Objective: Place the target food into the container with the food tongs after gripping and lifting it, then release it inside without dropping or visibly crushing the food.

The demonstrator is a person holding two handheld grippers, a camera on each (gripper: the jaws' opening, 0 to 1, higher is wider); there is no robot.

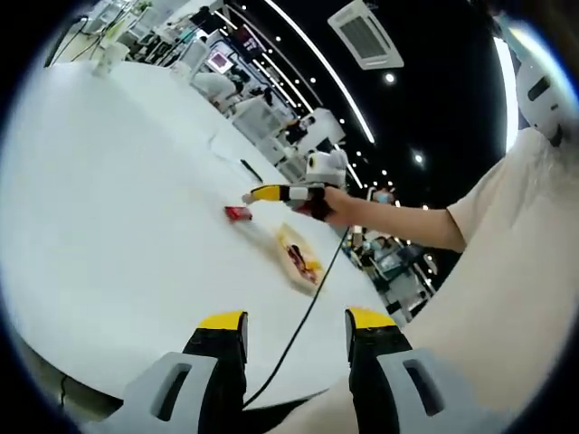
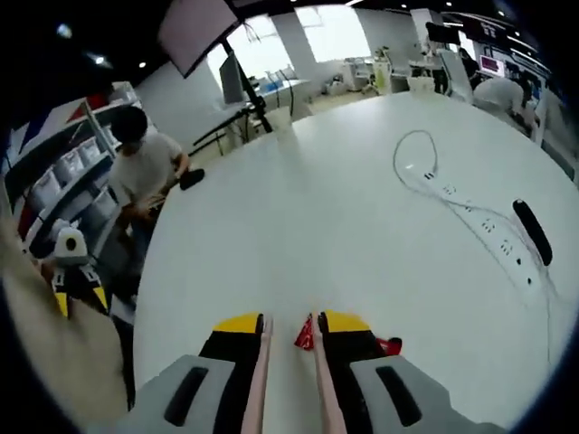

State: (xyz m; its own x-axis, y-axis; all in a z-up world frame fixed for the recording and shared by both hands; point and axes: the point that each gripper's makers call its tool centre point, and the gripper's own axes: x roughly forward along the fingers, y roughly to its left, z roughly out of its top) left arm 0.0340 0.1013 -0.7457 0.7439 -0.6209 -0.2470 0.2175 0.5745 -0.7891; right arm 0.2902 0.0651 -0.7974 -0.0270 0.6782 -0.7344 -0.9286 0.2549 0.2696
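A small red food piece (image 1: 238, 213) lies on the white round table (image 1: 118, 208). Just past it is a shallow tray (image 1: 299, 257) holding yellowish and red food. My right gripper (image 1: 268, 193), held in a person's hand, hovers just above the red piece. In the right gripper view its jaws (image 2: 291, 323) stand close together, pressing on two pale pink tong arms (image 2: 263, 375). The red piece (image 2: 305, 336) peeks out beside and under the right-hand jaw. My left gripper (image 1: 296, 320) is open and empty over the table's near edge. It also appears far left in the right gripper view (image 2: 80, 298).
A black cable (image 1: 303, 316) runs from the right gripper across the table. A white power strip (image 2: 470, 217) with a looped cord and a black object (image 2: 533, 231) lie to the right. A person (image 2: 145, 167) sits beyond the table's far edge.
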